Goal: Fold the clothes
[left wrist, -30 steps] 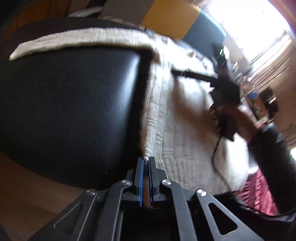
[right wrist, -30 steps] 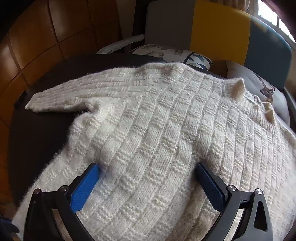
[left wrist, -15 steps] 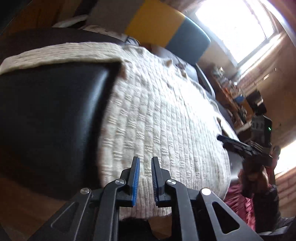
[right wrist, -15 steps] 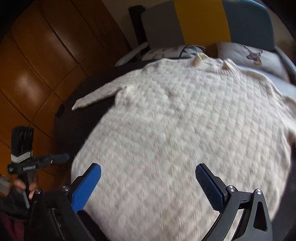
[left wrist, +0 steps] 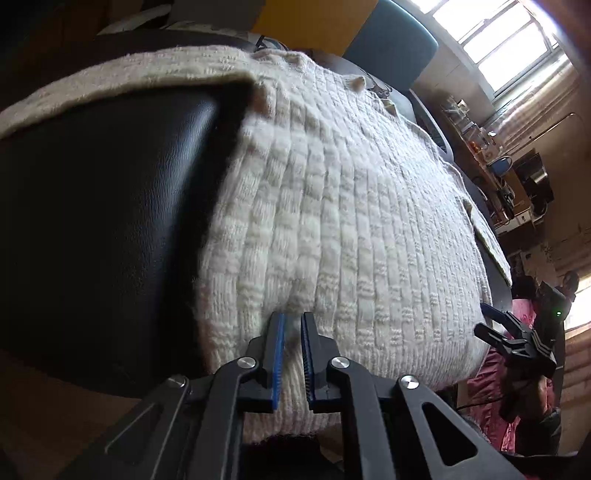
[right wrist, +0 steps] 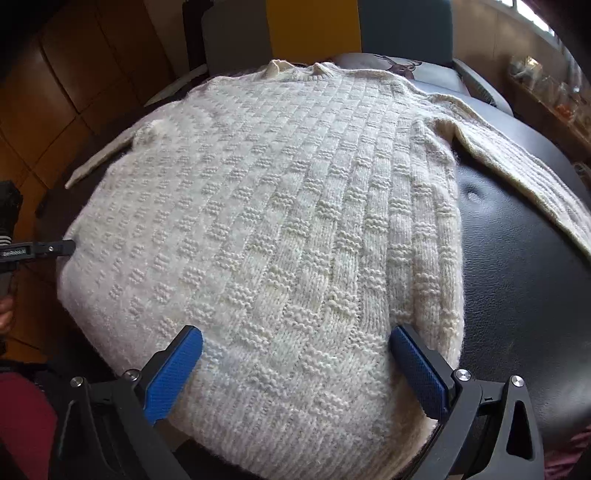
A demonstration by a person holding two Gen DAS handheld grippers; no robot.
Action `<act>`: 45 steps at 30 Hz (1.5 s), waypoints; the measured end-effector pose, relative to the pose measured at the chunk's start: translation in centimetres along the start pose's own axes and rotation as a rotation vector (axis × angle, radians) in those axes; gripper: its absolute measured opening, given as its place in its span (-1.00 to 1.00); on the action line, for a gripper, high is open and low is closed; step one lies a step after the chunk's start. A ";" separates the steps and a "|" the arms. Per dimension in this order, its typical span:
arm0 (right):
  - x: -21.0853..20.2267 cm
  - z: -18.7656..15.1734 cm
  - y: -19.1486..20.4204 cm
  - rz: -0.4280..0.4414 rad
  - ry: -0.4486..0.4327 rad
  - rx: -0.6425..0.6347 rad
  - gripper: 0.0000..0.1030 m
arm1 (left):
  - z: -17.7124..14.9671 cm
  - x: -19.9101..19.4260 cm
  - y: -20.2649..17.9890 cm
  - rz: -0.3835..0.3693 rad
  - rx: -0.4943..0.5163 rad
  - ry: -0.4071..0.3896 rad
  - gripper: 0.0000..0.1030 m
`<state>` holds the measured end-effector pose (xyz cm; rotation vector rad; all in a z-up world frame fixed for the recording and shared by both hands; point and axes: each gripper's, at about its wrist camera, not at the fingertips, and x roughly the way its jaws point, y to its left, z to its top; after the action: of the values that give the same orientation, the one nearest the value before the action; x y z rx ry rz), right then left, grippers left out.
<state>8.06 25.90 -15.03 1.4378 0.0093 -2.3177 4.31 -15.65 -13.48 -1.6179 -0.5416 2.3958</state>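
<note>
The left gripper (left wrist: pixel 291 328) hangs over the hem of a cream knitted sweater (left wrist: pixel 351 229), its jaws a narrow slit apart and closing with nothing pinched between them. The right gripper (right wrist: pixel 295 354) stands wide open above the hem's other corner, empty. The sweater lies flat, sleeves spread, on a black leather table (right wrist: pixel 517 288).

sweater (right wrist: pixel 280 229): cream white, knit in a basket-weave check of raised blocks, ribbed hem | worktop (right wrist: pixel 517 295): glossy black leather grain | fingers (right wrist: pixel 173 373): black with blue textured pads | chair back (right wrist: pixel 314 29): grey, yellow and teal panels | cushion (right wrist: pixel 391 68): pale with dark deer print | wall panels (right wrist: pixel 55 74): orange-brown wood
</note>
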 end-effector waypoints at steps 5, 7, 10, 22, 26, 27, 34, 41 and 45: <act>-5.4 1.4 -5.6 0.151 -0.219 0.270 1.00 | 3.2 -1.2 -3.6 -0.069 0.083 -0.066 -0.80; -7.6 1.6 -9.7 0.166 -0.306 0.438 1.00 | 4.6 -0.5 -5.9 -0.076 0.143 -0.077 -0.76; -10.1 1.2 -16.4 0.081 -0.391 0.673 1.00 | 6.4 2.0 -10.0 -0.064 0.248 -0.073 -0.76; -11.7 -1.7 -37.1 -0.061 -0.649 1.267 0.88 | 8.5 10.5 -14.9 -0.063 0.322 0.108 -0.75; -10.0 -0.2 -38.1 -0.062 -0.645 1.275 0.89 | 8.9 10.9 -13.9 -0.095 0.273 0.118 -0.75; -9.8 0.0 -38.2 -0.064 -0.661 1.273 0.88 | 8.9 10.8 -13.7 -0.100 0.266 0.121 -0.75; -9.0 1.0 -38.6 -0.086 -0.727 1.283 1.00 | 8.5 10.8 -13.4 -0.114 0.248 0.123 -0.75; -8.8 1.5 -39.0 -0.110 -0.662 1.302 0.95 | 8.8 10.9 -12.4 -0.166 0.183 0.147 -0.75; -6.8 1.3 -39.9 -0.086 -0.578 1.337 -0.86 | 8.7 10.8 -12.6 -0.155 0.194 0.145 -0.75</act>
<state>-4.24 64.43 -16.85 1.0459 -1.9411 -2.7586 -8.29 -1.84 -14.63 -1.5876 -0.3799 2.1272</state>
